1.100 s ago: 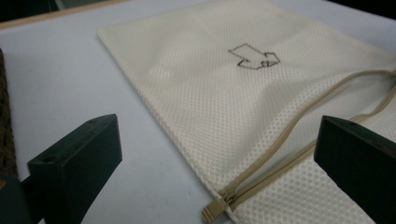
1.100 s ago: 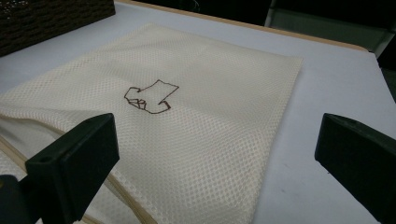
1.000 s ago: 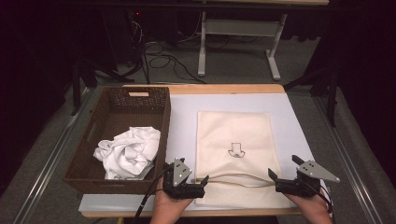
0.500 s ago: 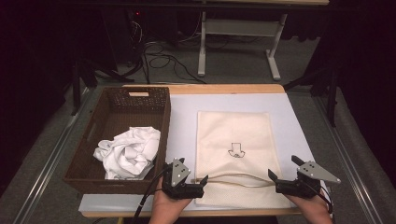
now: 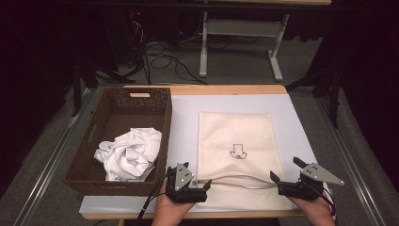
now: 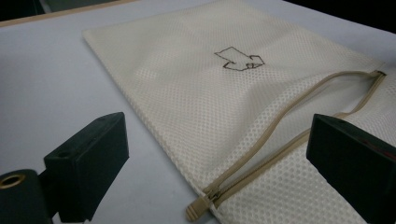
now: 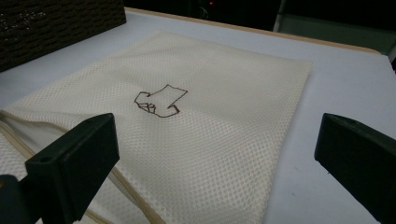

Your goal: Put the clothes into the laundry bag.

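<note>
Both grippers, left (image 5: 203, 185) and right (image 5: 277, 181), spread; zipper pull (image 6: 200, 207) between left jaws: pinch it low, right pins mesh bag (image 5: 235, 141).

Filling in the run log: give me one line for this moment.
left gripper: open, at mesh laundry bag zipper pull | right gripper: open, at bag's near right corner | white garment: in wicker basket

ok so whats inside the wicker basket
A crumpled white cloth lies in the near half of the brown wicker basket; the far half shows bare weave. Anything beneath the cloth is covered.
</note>
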Tool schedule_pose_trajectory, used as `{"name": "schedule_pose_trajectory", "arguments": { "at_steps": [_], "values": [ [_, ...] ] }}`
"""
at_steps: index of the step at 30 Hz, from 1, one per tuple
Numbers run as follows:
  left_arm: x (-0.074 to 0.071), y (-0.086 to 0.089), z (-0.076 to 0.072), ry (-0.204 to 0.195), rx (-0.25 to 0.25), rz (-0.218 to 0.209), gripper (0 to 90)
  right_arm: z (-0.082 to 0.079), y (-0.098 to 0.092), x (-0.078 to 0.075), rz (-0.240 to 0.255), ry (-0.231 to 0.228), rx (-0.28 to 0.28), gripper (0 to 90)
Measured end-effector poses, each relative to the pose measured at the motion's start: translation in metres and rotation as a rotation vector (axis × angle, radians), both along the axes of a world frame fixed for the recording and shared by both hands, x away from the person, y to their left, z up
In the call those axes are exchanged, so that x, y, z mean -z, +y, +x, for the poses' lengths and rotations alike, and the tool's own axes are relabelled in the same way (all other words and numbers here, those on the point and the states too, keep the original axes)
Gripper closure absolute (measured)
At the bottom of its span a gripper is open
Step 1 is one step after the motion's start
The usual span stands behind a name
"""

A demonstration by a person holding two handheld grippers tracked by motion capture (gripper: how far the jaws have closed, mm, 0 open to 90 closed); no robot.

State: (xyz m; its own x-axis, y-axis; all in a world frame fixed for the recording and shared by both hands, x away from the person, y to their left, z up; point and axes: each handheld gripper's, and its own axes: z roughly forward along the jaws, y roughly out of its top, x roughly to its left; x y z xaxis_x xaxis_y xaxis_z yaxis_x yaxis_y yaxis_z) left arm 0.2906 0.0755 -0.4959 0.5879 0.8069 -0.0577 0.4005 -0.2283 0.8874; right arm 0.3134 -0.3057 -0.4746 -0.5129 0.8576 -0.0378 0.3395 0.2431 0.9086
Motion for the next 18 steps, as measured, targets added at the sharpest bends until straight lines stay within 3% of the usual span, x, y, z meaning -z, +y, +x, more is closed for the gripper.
{"name": "schedule_pose_trajectory", "arguments": {
  "at_steps": [2, 6, 9, 13, 18],
  "values": [
    [0.0, 0.002, -0.005, 0.014, 0.012, 0.005, 9.8, 0.0, -0.001, 0.001, 0.01, 0.001, 0.002, 0.4],
    [0.002, 0.002, -0.016, 0.046, 0.066, 0.096, 17.4, 0.001, -0.002, 0.002, 0.012, 0.005, 0.0, 0.4],
    [0.013, 0.002, -0.024, 0.074, 0.055, 0.078, 25.5, 0.001, -0.001, 0.002, 0.004, 0.003, 0.0, 0.5],
    [0.027, 0.001, -0.023, 0.166, 0.044, 0.063, 34.0, 0.003, -0.001, 0.004, -0.006, 0.013, 0.001, 0.7],
    [0.031, -0.001, -0.023, 0.177, 0.061, 0.053, 50.8, 0.004, -0.001, 0.007, -0.008, 0.039, 0.006, 2.2]
  ]
}}
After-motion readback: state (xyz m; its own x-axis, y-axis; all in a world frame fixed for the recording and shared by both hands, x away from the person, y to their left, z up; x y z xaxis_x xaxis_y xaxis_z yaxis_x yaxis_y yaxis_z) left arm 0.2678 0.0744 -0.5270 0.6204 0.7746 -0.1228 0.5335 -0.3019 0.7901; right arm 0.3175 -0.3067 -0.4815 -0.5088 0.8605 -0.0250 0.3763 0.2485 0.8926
